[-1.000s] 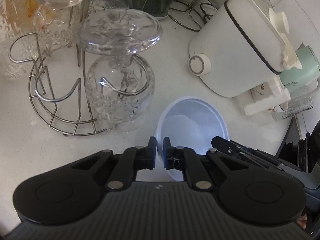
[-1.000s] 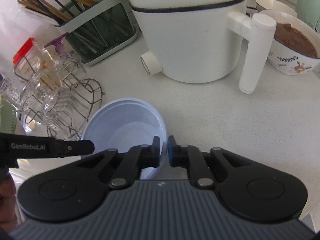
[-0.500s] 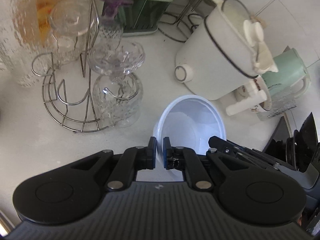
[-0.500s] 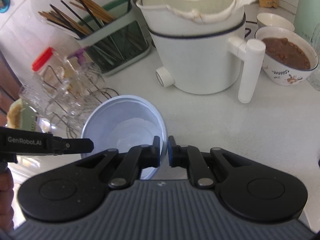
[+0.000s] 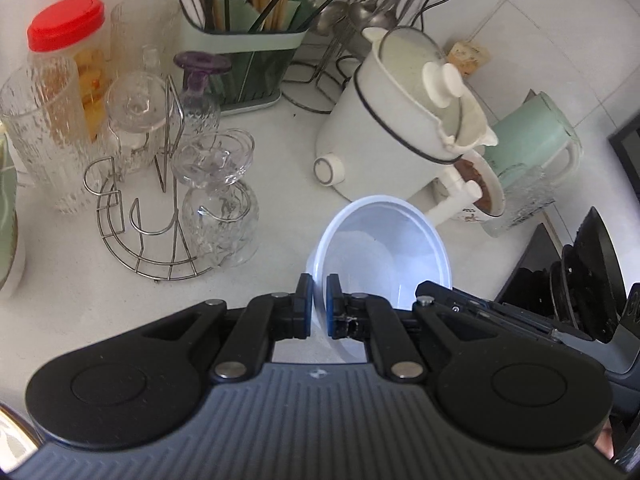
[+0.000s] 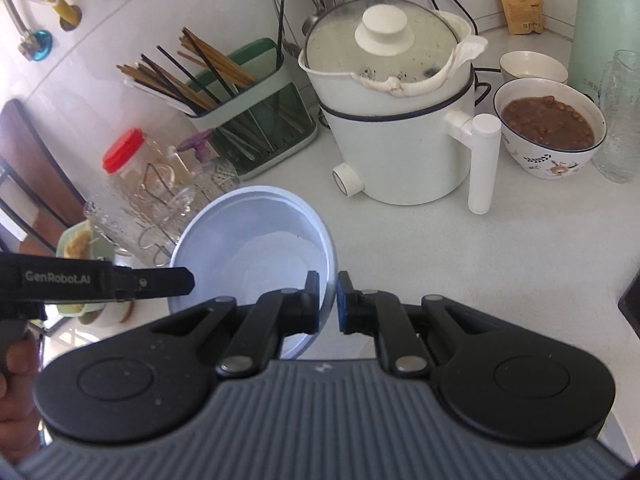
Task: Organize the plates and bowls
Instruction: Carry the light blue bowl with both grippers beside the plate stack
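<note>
The pale blue bowl point(image 5: 380, 256) is pinched by its rim at opposite sides, at nine o'clock by the left gripper point(image 5: 318, 306) and three o'clock by the right gripper point(image 6: 329, 306), apparently for level carrying above the counter point(image 6: 420, 248).

The white counter point(image 6: 400, 248) carries a cooker point(image 6: 400, 136), chopstick caddy point(image 6: 256, 128), glass rack point(image 5: 160, 216) and food bowl point(image 6: 548, 132).
</note>
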A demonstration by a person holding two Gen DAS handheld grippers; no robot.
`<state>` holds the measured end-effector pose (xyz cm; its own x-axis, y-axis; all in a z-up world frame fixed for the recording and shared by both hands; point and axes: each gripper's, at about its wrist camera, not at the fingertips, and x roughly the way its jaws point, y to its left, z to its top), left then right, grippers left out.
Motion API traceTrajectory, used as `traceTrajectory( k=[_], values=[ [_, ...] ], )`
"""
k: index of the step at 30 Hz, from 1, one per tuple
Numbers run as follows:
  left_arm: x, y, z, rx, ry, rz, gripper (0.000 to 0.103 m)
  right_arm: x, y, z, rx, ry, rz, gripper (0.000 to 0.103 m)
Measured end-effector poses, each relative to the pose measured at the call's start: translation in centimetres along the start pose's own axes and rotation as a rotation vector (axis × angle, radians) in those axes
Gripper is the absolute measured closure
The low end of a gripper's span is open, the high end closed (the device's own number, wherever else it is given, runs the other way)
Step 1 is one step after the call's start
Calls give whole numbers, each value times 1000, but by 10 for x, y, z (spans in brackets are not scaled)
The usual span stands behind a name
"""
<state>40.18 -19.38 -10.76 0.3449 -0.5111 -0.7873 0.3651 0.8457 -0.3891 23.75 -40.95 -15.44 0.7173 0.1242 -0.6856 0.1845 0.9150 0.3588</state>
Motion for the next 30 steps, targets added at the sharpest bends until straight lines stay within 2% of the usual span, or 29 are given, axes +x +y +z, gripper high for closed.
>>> traceTrajectory(
  k=[14,22,30],
  values=[
    [-43,2,-28,48,-33,-20,95,-35,19,-21,0,-36,19,92],
    [-65,18,-40,23,-68,-26,95,-40,37,-26,-36,-31,34,91],
    [-84,40,-58,-17,-79,-4,95,-34,59,-36,-66,14,63,91]
  ],
)
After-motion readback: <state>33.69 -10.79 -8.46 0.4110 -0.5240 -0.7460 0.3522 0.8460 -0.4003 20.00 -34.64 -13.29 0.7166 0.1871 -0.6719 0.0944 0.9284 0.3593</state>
